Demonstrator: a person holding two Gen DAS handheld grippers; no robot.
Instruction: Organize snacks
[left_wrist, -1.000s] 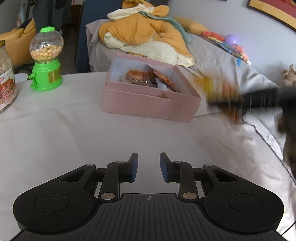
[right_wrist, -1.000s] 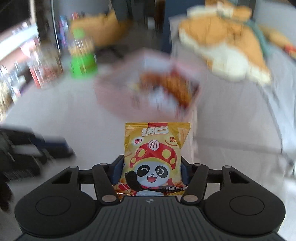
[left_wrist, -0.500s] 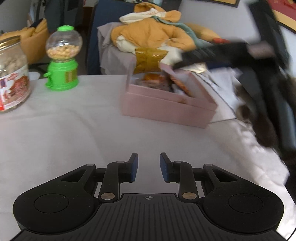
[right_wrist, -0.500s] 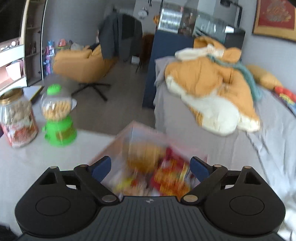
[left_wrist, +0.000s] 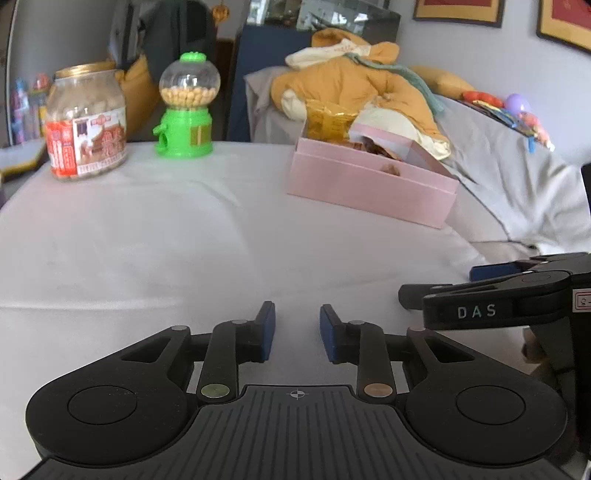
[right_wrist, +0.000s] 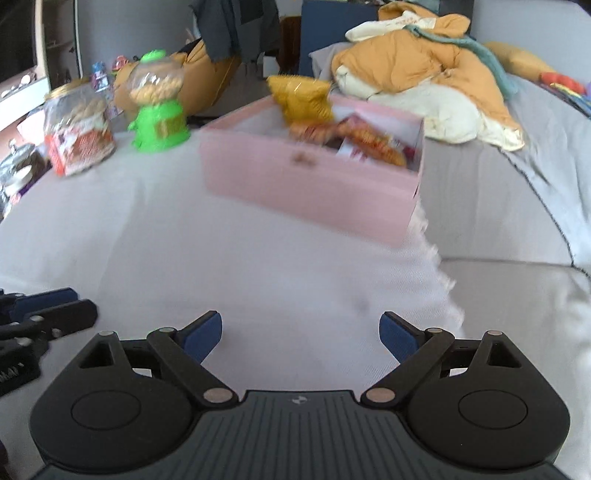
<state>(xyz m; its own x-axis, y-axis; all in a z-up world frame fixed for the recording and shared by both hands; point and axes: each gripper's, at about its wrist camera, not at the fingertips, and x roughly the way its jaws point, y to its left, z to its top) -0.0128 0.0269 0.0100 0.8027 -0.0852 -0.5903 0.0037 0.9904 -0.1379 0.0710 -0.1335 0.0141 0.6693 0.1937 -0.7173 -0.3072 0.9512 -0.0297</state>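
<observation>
A yellow snack bag (right_wrist: 301, 98) stands upright in the far left corner of the pink box (right_wrist: 306, 184), beside several other snack packets. From the left wrist view the same bag (left_wrist: 328, 120) pokes above the box (left_wrist: 369, 188). My right gripper (right_wrist: 300, 332) hangs open and empty over the white tablecloth, well short of the box. It shows side-on (left_wrist: 443, 284) at the right of the left wrist view. My left gripper (left_wrist: 297, 330) has its jaws drawn close with a narrow gap and nothing between them; its tips (right_wrist: 48, 306) appear at the left edge.
A glass jar of snacks (left_wrist: 86, 122) and a green candy dispenser (left_wrist: 186, 107) stand at the table's far left. Behind the table a grey couch holds a pile of orange and cream clothes (left_wrist: 362, 85). The tablecloth's right edge (right_wrist: 436, 258) drops off beside the box.
The right gripper carried the yellow bag to the box, let it go there, opened wide and drew back low over the table. The left gripper shifted and tilted up, jaws unchanged.
</observation>
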